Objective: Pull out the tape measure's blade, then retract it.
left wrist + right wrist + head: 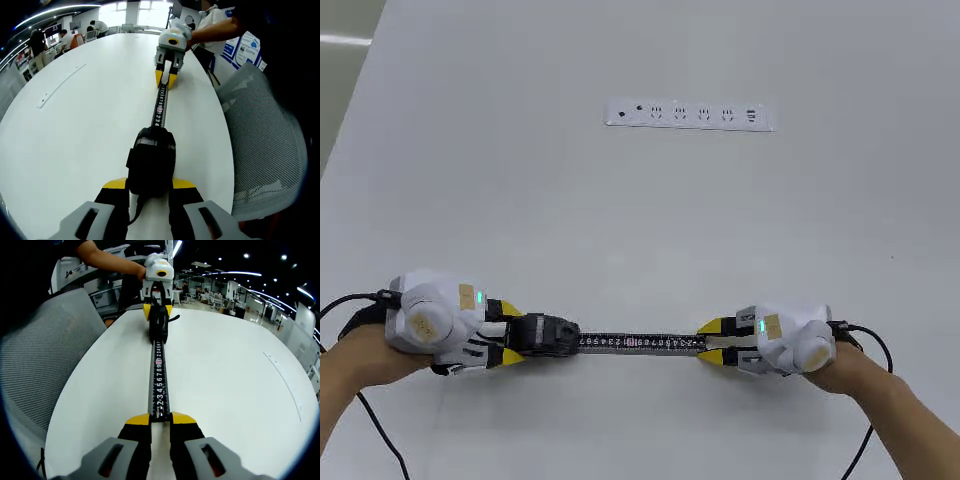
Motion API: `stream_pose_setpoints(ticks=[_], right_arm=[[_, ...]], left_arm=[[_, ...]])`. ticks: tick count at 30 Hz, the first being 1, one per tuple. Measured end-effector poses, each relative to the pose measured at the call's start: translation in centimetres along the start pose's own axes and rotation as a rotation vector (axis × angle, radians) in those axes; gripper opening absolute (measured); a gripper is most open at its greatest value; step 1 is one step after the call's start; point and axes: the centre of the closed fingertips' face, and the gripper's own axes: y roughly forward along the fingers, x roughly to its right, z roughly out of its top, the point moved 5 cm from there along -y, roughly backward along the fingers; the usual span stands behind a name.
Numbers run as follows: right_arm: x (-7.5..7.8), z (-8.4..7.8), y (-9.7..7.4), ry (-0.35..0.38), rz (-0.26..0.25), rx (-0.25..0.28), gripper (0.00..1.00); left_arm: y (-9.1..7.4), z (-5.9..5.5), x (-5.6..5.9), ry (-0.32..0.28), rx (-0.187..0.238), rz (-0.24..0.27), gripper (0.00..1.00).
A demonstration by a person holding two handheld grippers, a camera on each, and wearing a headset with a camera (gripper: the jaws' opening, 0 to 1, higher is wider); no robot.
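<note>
- White table (620,220), with a power strip (688,114) at its far side.
- Near left, the left gripper (517,334) clamps the black tape measure case (548,334).
- The right gripper (710,341) pinches the blade (638,343) end, which is stretched between the 2.

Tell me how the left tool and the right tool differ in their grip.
The left tool is shut on the bulky black case; the right tool is shut on the thin numbered blade near its end. The left tool's jaws stand wider apart; the right tool's sit nearly together. Both have yellow tips and lie low over the white table, facing each other.
</note>
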Motion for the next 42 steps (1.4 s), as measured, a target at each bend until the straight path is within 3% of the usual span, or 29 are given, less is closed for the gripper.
stream_pose_setpoints(ticks=[33,42], right_arm=[[-0.1,-2.6,-3.5,0.008,-0.018,-0.058,0.11],[-0.1,-3.6,-4.5,0.017,-0.030,-0.080,0.11]], left_arm=[[0.2,-0.7,-0.4,-0.004,-0.002,-0.007,0.27],[0.2,-0.3,-0.2,-0.004,-0.005,-0.008,0.27]])
